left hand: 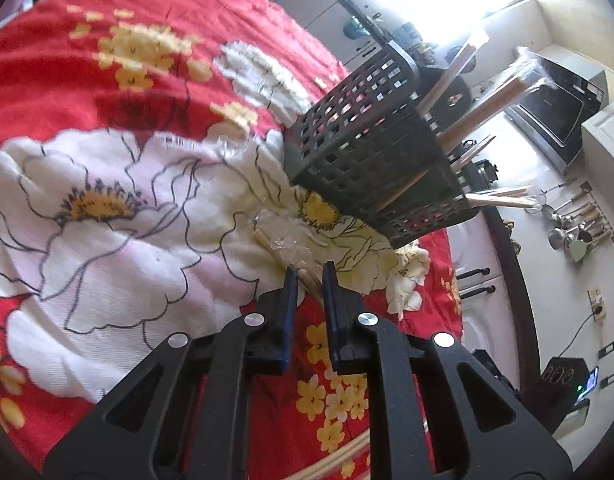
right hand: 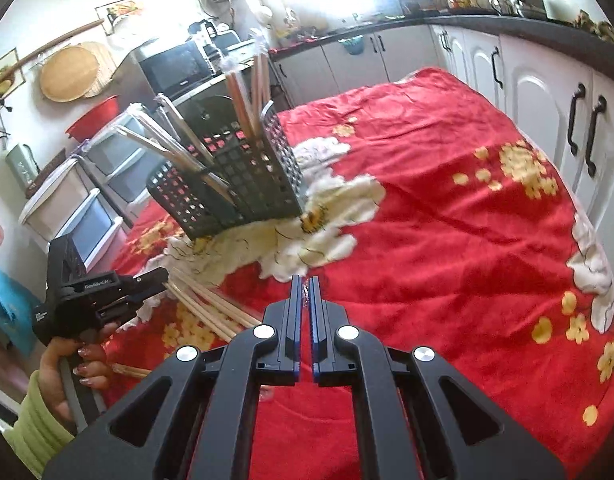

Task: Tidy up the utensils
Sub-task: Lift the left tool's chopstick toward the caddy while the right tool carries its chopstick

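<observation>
A black lattice utensil basket (left hand: pixel 371 148) (right hand: pixel 235 184) stands on the red flowered cloth (left hand: pixel 107 80) and holds several wrapped wooden chopsticks (right hand: pixel 243 92). My left gripper (left hand: pixel 309 276) is shut on a wrapped pair of chopsticks (left hand: pixel 283 248) that lies on the cloth just before the basket. In the right wrist view the left gripper (right hand: pixel 163 280) sits at a loose bundle of chopsticks (right hand: pixel 211 308). My right gripper (right hand: pixel 305 284) is nearly shut, low over the cloth, with a thin glint of clear plastic between its tips.
White cabinets with black handles (right hand: pixel 579 128) run along the table's right side. A microwave (right hand: pixel 175 64) and drawers (right hand: pixel 87 208) stand behind the basket. More chopsticks lie under the left gripper (left hand: pixel 339 460). Red cloth stretches right of the basket (right hand: pixel 467 220).
</observation>
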Motion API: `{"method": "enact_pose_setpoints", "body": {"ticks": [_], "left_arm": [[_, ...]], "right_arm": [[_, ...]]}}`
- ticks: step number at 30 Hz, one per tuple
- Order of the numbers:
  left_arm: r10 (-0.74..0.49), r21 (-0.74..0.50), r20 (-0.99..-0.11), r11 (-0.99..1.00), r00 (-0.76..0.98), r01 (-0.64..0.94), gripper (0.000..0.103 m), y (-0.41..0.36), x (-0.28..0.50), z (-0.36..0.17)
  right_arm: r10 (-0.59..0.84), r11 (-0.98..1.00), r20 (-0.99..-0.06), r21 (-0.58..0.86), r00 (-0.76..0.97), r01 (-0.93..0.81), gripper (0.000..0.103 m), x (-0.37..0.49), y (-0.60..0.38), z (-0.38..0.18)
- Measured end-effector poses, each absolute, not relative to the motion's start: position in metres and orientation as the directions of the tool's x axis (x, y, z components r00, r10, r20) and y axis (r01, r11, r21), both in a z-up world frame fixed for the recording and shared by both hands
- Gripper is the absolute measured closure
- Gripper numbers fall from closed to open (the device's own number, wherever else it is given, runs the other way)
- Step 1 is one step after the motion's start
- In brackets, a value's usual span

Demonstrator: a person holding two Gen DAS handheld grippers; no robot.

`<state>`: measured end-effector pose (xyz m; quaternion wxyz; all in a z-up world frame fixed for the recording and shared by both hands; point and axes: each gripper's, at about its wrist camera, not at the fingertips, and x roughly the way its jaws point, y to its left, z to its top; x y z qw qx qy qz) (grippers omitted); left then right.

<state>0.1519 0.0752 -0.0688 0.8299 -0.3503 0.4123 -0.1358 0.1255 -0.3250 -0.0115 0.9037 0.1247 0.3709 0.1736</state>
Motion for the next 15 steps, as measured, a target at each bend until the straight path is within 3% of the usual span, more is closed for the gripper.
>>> {"method": "enact_pose_setpoints", "body": {"ticks": [15], "left_arm": [[-0.408,-0.61,-0.506,0.792,0.76,0.018,0.098,0.082,0.132,-0.009]], "right_arm": [[0.469,0.883,-0.551,0.319,0.69,-0.346,0.1,0.128,-0.291,0.028]]}}
